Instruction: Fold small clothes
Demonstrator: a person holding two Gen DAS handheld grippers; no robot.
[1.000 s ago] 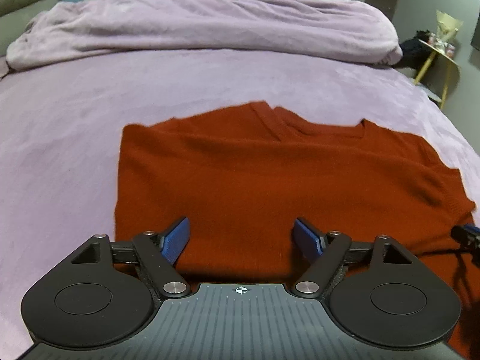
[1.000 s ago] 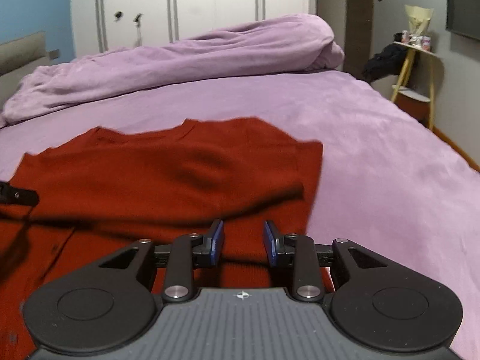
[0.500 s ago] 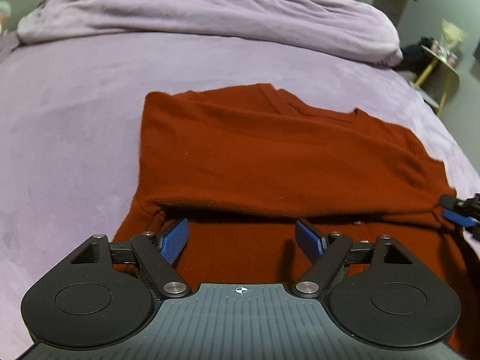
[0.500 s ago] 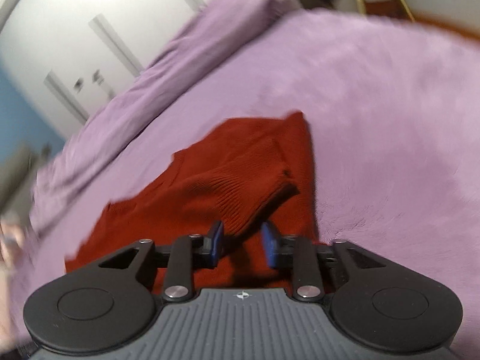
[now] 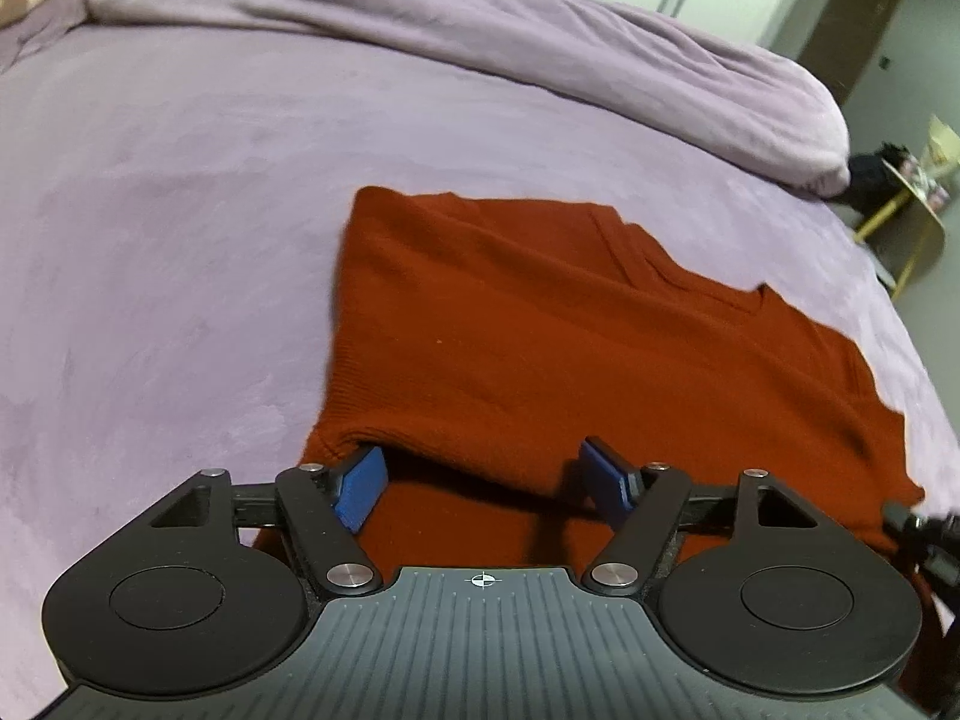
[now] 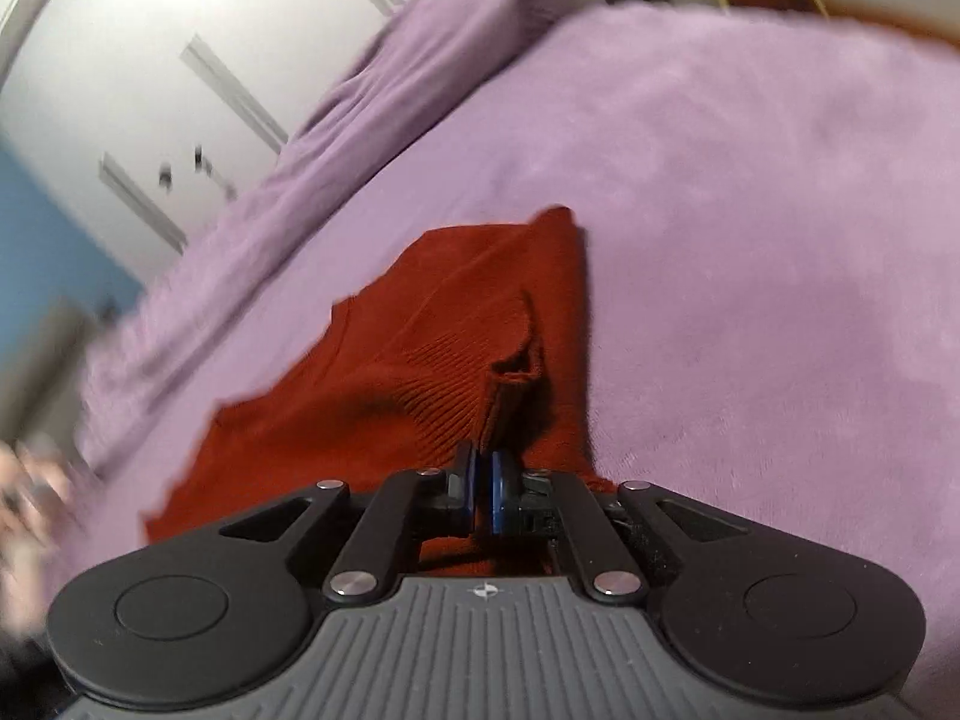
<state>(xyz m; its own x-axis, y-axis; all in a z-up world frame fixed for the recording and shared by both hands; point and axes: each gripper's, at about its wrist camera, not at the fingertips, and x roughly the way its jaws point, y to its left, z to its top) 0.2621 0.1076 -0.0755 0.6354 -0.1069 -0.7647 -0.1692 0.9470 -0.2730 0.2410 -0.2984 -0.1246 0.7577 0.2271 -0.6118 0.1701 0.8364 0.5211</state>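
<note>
A rust-red knit sweater [image 5: 570, 348] lies on the purple bed, folded over itself with its V-neck toward the far right. My left gripper [image 5: 486, 489] is open, its blue pads either side of the sweater's near folded edge, holding nothing. In the right wrist view the sweater [image 6: 420, 360] shows its ribbed hem and a raised corner. My right gripper [image 6: 482, 489] is shut on that ribbed edge of the sweater, which rises from between the pads. The right gripper's tip also shows at the lower right of the left wrist view [image 5: 918, 528].
The purple bedspread [image 5: 180, 240] stretches all around the sweater. A bunched purple duvet [image 5: 480, 30] lies along the far side. A yellow-legged side table [image 5: 918, 210] stands beyond the bed's right edge. White wardrobe doors [image 6: 180, 60] are behind.
My right gripper has closed on the sweater's ribbed edge and its view has tilted and swung. My left gripper has moved toward the sweater's near folded edge, staying open.
</note>
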